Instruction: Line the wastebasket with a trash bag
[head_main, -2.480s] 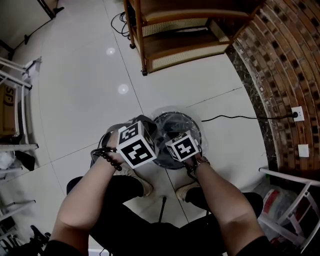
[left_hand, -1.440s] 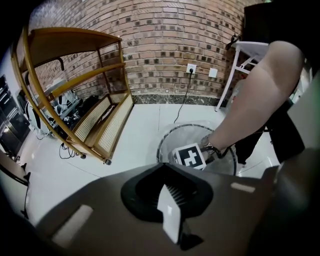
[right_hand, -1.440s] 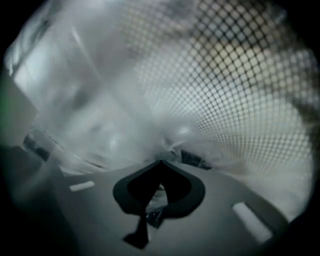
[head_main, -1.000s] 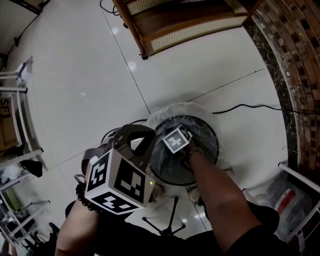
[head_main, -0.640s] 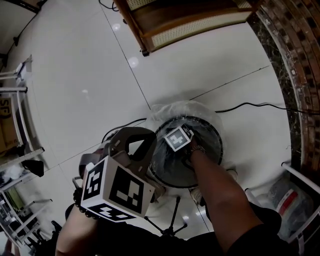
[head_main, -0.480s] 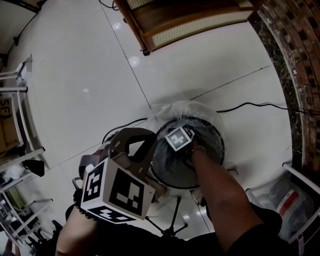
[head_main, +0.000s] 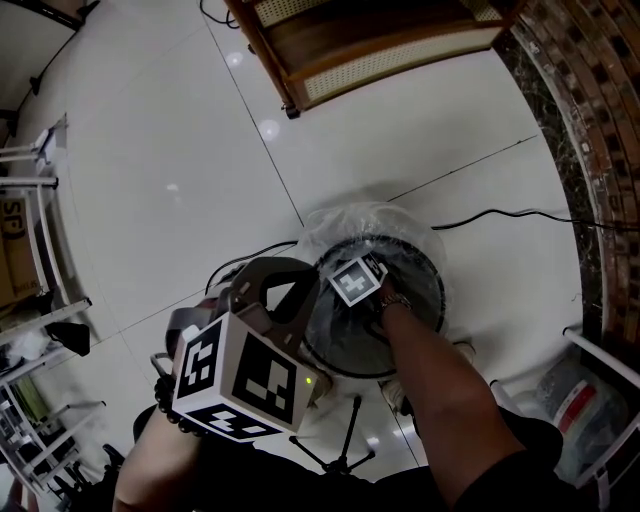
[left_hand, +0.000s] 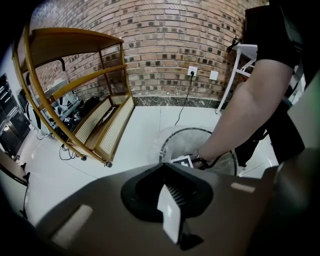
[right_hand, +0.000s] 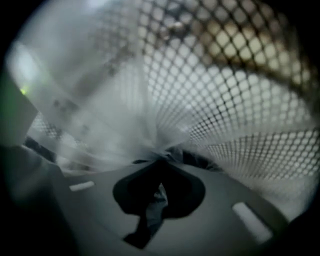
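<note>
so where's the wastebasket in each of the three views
Head view: just right of centre, the wastebasket on the floor, a forearm reaching into it.
Left gripper view: lower middle, its rim around that forearm.
Right gripper view: its mesh wall fills the upper right, seen from inside.
Shared landmark: the clear trash bag lining it.
</note>
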